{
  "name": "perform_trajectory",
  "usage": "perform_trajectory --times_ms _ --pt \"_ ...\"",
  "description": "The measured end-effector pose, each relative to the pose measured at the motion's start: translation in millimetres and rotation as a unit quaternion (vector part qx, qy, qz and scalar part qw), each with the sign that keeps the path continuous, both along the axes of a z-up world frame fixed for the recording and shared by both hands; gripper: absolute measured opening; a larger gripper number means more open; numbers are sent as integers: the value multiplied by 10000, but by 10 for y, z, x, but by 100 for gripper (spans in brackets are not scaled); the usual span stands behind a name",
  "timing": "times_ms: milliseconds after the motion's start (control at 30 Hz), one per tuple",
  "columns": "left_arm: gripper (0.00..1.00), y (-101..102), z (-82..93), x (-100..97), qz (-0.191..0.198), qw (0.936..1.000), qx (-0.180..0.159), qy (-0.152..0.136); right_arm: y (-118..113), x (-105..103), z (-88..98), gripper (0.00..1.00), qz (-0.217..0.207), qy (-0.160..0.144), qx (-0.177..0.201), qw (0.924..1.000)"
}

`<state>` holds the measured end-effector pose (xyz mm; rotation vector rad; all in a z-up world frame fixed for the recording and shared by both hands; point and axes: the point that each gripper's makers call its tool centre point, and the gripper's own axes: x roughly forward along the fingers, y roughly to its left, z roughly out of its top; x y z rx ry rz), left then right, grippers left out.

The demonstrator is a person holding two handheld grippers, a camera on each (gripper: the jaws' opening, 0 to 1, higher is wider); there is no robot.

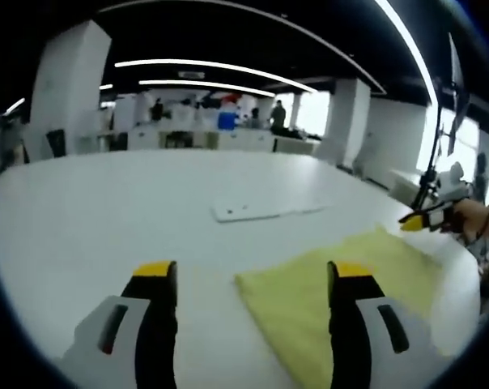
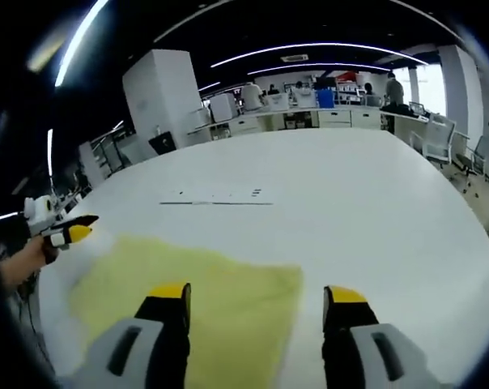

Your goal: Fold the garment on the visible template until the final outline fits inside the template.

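Note:
A yellow garment (image 1: 297, 300) lies flat on the white table (image 1: 107, 203), below and to the right of my left gripper (image 1: 253, 271). That gripper's jaws stand wide apart, and its right jaw hangs over the cloth. A flat white sheet (image 1: 261, 209), apparently the template, lies farther out on the table. My right gripper (image 1: 414, 220), held by a hand, is at the garment's far right corner. In the right gripper view the garment (image 2: 220, 284) spreads under my right gripper (image 2: 257, 292), which is open. My left gripper (image 2: 76, 232) shows beside the cloth's left corner, and the sheet (image 2: 216, 199) lies beyond.
The table (image 2: 366, 203) is wide and bare beyond the cloth, with its edge near the right (image 1: 463, 275). A thin stand (image 1: 431, 162) rises at the right. Office desks, pillars and distant people fill the background.

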<state>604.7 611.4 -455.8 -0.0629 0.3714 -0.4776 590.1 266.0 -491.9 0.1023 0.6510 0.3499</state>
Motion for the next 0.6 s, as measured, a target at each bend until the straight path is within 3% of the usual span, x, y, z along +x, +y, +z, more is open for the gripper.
perform_trajectory --times_ms 200,433,600 --pt "89 -32 53 -230 -319 9995 -9 66 127 -207 92 77 250 68 -3 9997" --pt "92 23 91 -532 -423 9991 -46 74 240 -489 114 83 512 203 170 9983" --pt "91 33 -12 -757 -600 9979 157 169 256 -714 68 83 730 300 160 9968"
